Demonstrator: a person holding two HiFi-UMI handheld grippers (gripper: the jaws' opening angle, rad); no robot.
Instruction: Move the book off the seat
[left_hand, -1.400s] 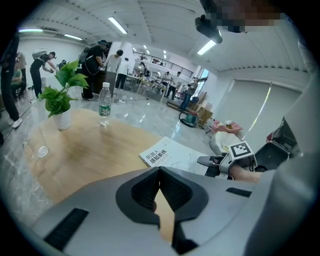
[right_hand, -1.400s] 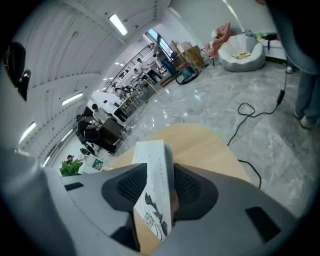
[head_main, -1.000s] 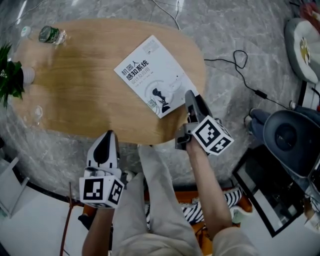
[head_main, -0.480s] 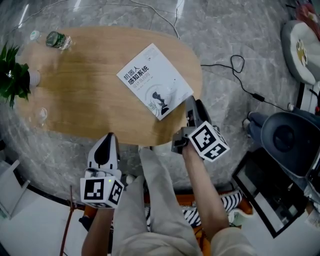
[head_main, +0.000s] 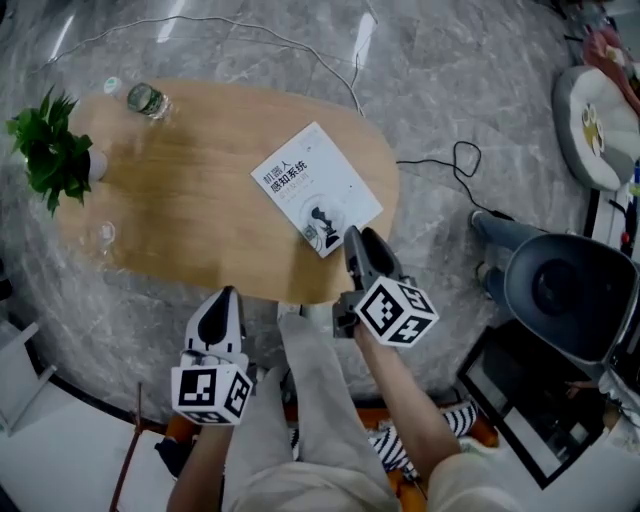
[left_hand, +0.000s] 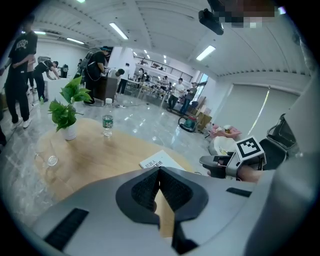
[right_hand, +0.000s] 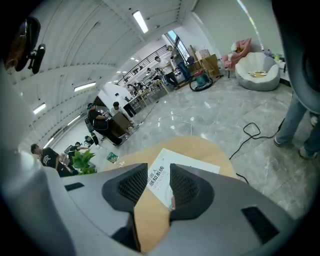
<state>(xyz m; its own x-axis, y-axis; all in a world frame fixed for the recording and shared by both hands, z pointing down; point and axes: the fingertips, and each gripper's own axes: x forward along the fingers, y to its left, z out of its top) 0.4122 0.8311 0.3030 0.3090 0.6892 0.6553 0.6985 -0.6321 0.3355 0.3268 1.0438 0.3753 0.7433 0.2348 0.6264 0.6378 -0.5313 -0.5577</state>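
A white book (head_main: 315, 190) lies flat on the oval wooden table (head_main: 200, 210), near its right end. It also shows in the left gripper view, book (left_hand: 159, 161), and between the jaws of the right gripper view, book (right_hand: 172, 172). My right gripper (head_main: 353, 236) hangs just off the book's near corner, above the table edge. It is open, with nothing between its pads. My left gripper (head_main: 218, 298) hovers in front of the table's near edge, apart from the book. Its pads (left_hand: 150, 187) meet at the tips, holding nothing.
A potted plant (head_main: 58, 158), a water bottle (head_main: 148, 100) and a clear glass (head_main: 105, 235) stand on the table's left part. A black cable (head_main: 455, 165) runs over the marble floor. A dark chair (head_main: 565, 290) and a white beanbag (head_main: 598, 110) stand at the right.
Both grippers have lifted and the view has pulled back from the table. My right gripper has drawn away from the book's right edge toward its near corner. The book has not moved.
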